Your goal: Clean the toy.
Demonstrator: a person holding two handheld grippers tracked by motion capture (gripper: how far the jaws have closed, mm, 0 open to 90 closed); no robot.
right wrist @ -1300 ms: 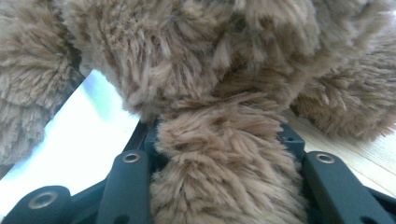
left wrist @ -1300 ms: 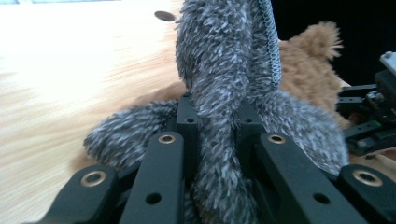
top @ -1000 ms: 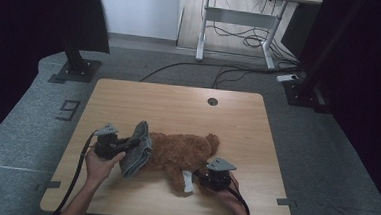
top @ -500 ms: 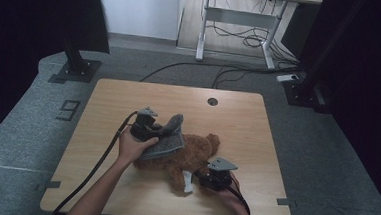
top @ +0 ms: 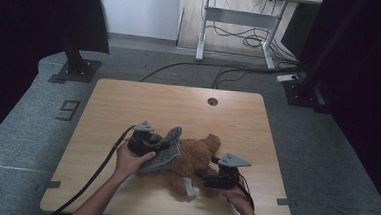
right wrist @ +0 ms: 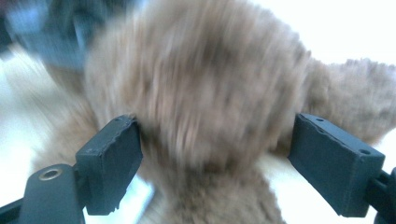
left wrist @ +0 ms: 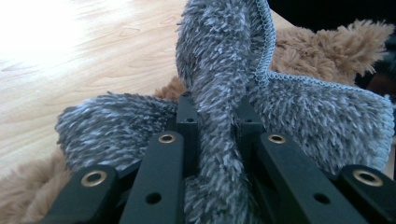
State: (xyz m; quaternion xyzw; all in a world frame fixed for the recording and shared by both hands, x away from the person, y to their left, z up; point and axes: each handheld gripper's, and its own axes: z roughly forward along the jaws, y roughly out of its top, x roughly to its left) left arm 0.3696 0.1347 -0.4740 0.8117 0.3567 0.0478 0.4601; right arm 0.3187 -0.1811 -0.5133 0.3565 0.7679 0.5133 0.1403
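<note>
Right now my left gripper (top: 162,145) is clenched on a fold of the fluffy grey knitted cloth (top: 168,148), which in the left gripper view stands up between the jaws as a pinched ridge (left wrist: 219,93) and spreads out to either side. That cloth hangs over the near-left part of the shaggy brown plush toy (top: 195,155), which lies on the light wooden bench (top: 128,103) with its long axis running from near-left to far-right in the high view.

My right gripper (top: 205,178) sits at the toy's near-right side, and its jaws have just been opening. They now stand wide apart and released, with a rounded brown bulge of the toy (right wrist: 201,93) between them but neither pad pressing on it; the view is blurred, so I cannot tell which part of the toy it is.

What matters for the next move, as I judge it, is that the cloth lies on the left side of the toy, directly in my left gripper, while the right one is just beside the toy's other end. So the left hand is the one placed to draw the cloth along the toy.
</note>
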